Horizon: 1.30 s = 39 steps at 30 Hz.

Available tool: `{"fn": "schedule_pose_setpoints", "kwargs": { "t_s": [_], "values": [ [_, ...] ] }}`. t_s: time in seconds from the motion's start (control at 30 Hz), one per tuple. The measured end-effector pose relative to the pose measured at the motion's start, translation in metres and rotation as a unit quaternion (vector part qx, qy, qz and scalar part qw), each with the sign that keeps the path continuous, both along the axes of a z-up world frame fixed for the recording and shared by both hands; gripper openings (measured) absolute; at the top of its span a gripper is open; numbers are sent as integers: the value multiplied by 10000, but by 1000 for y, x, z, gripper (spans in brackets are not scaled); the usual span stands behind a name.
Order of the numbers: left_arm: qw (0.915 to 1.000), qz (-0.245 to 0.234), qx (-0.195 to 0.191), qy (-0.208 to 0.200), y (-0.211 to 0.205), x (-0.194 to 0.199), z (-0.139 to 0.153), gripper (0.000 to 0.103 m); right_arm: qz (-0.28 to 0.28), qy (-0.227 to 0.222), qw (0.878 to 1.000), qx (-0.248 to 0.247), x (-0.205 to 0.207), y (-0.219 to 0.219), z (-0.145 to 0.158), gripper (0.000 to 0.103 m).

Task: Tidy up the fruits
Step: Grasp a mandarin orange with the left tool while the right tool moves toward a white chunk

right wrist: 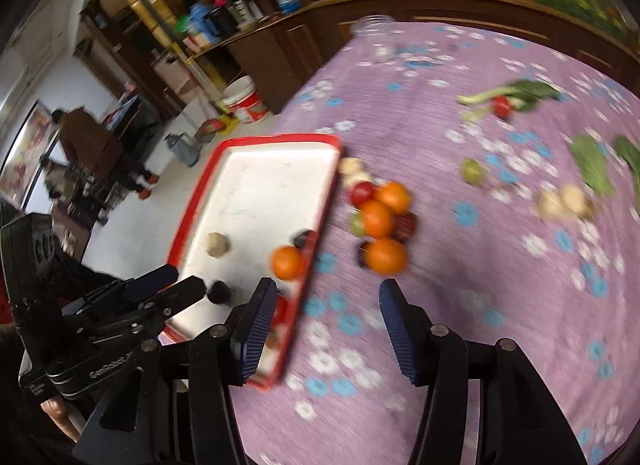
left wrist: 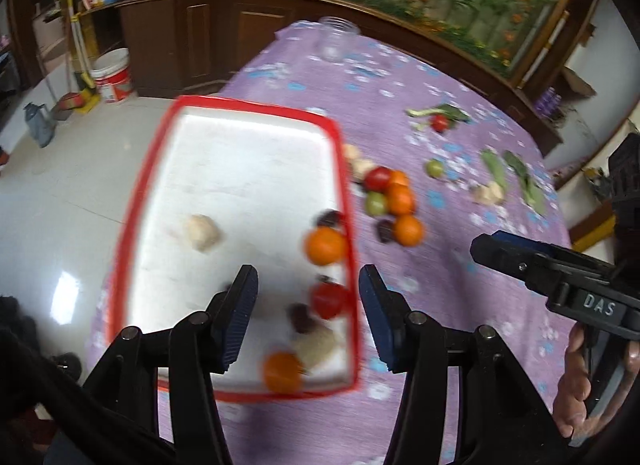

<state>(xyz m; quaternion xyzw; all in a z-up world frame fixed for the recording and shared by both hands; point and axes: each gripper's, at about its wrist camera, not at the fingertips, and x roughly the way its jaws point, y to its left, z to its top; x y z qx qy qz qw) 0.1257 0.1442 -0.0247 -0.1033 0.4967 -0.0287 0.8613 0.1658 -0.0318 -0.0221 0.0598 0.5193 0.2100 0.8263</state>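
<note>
while both views are smeared by blur, the layout reads like this:

left gripper (left wrist: 308, 285): jaws spread wide with nothing between them, hanging over the near right part of the tray; from the right wrist view it shows low at the left edge (right wrist: 176, 285), over the tray's near corner.
right gripper (right wrist: 328, 305): jaws wide apart and empty, above the cloth just right of the tray's near rim; in the left wrist view it enters from the right (left wrist: 492, 243), with the person's hand (left wrist: 576, 385) on its grip.
tray (left wrist: 240, 169): white with a red rim, on the left side of the table, one long edge near the table edge.
fruit in tray: an orange (left wrist: 325, 245) against the right rim, a red tomato (left wrist: 329, 300) nearer, a second orange (left wrist: 282, 372) by the near rim, dark date-like pieces (left wrist: 302, 317) between them, a pale lump (left wrist: 202, 232) alone mid-tray.
fruit cluster (right wrist: 380, 217): oranges, a red tomato, a green fruit and dark pieces touching one another on the cloth just right of the tray.
green fruit (right wrist: 474, 171): alone, well apart from the cluster.
greens (right wrist: 520, 91): leafy stalks with a small red tomato (right wrist: 502, 105) at the far side; more leaves (right wrist: 592, 165) at the right.
ginger-like lump (right wrist: 564, 201): near those leaves.
jar (left wrist: 336, 39): clear, at the far table edge.
tablecloth (right wrist: 460, 325): purple with blue and white flowers.
</note>
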Motion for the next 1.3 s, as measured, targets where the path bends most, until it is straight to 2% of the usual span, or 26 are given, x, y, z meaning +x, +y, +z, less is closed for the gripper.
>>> {"fn": "schedule_pose_setpoints", "kwargs": {
  "t_s": [0.3,0.53,0.63,0.77,0.97,1.2,1.3],
  "values": [
    [9990,-426,-89,36,-71,-5,-6,51,-629,55,9979,132,-31,-84,-14,60],
    [9964,-792,312,23,-111,11,-17,51,-1034,96,9943,225,-31,-133,-29,60],
    [9954,-869,402,79,-116,25,-26,51,-1185,108,9927,183,-26,-147,-36,60],
    [9949,-877,454,200,-117,46,-39,51,-1239,155,9919,242,-19,-154,-47,60],
    [9913,-990,792,347,-128,78,-56,51,-1201,255,9920,287,-8,-153,-62,60],
    [9886,-1065,974,439,-138,95,-68,50,-1188,353,9920,229,2,-153,-74,60],
    [9863,-1098,1137,472,-142,99,-73,43,-1204,353,9919,212,5,-154,-75,60]
  ]
}}
